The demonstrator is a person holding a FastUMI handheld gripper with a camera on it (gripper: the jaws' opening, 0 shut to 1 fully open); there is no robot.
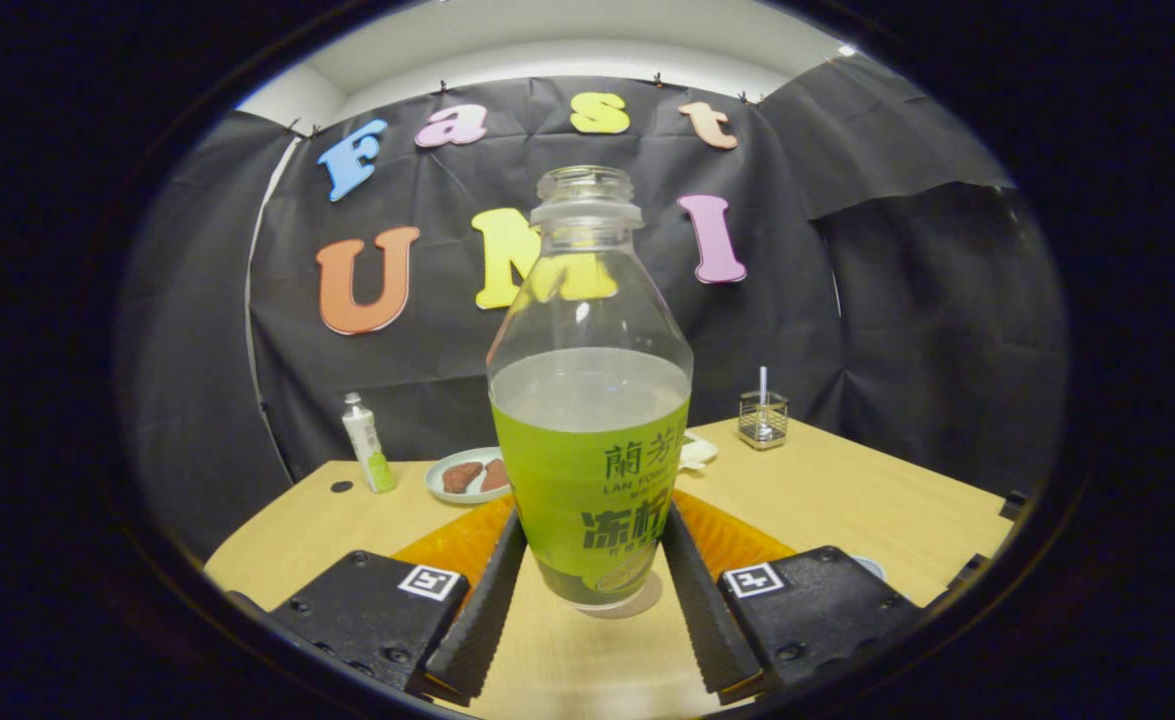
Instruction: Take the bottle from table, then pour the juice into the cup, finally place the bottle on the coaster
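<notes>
Pinching the bottle (pixel 589 440) — claw (pixel 587 560) fingers pressed on both sides, bottle upright, uncapped.

The bottle (pixel 589 400) is clear plastic above, with a bright green label bearing dark lettering below, and pale cloudy liquid inside. Behind it lies an orange ribbed mat (pixel 722 535) on a light tan wooden table (pixel 847 500). A pale plate (pixel 465 476) carries reddish-brown pieces. A small white tube (pixel 367 443) has a green lower part. A clear ridged holder (pixel 762 418) stands farther back. The gripper (pixel 589 590) shows small black-and-white square markers.
</notes>
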